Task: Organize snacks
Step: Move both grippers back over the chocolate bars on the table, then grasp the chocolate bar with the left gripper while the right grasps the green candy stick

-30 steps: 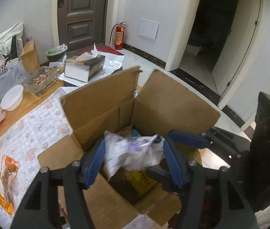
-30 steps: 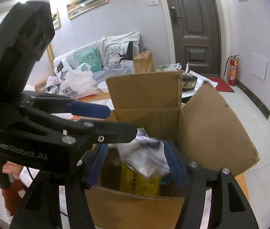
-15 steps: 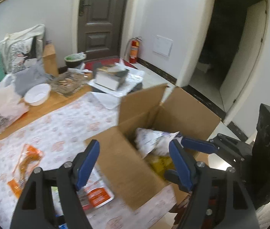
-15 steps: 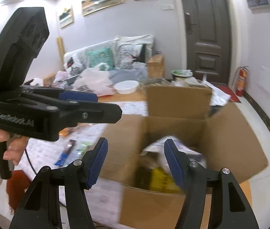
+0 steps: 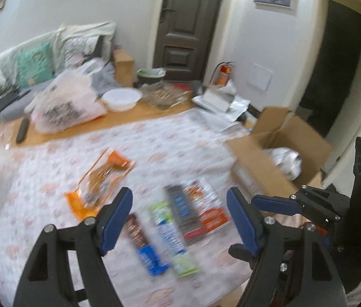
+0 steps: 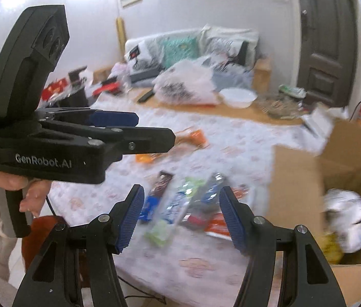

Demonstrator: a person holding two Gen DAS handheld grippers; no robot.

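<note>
My left gripper [image 5: 179,200] is open and empty above a row of snack packets on the patterned tablecloth: a brown-and-blue bar [image 5: 143,247], a green-and-white packet [image 5: 171,232], a dark packet [image 5: 184,211] and an orange-and-white one [image 5: 207,208]. An orange packet [image 5: 101,176] lies further left. The open cardboard box [image 5: 269,161] stands at the right with a white bag [image 5: 286,160] inside. My right gripper [image 6: 181,200] is open and empty over the same packets [image 6: 177,204]; the box [image 6: 305,179] and the white bag [image 6: 347,215] are at its right.
A white plastic bag [image 5: 65,107], a white bowl [image 5: 121,98], a remote [image 5: 22,130] and a glass tray [image 5: 166,96] sit along the table's far side. A sofa with cushions [image 5: 34,64] is behind. The left gripper's body [image 6: 52,133] fills the right wrist view's left.
Both grippers let go of the white bag, which now lies in the box. Both have swung left, away from the box, to over the packets on the tablecloth.
</note>
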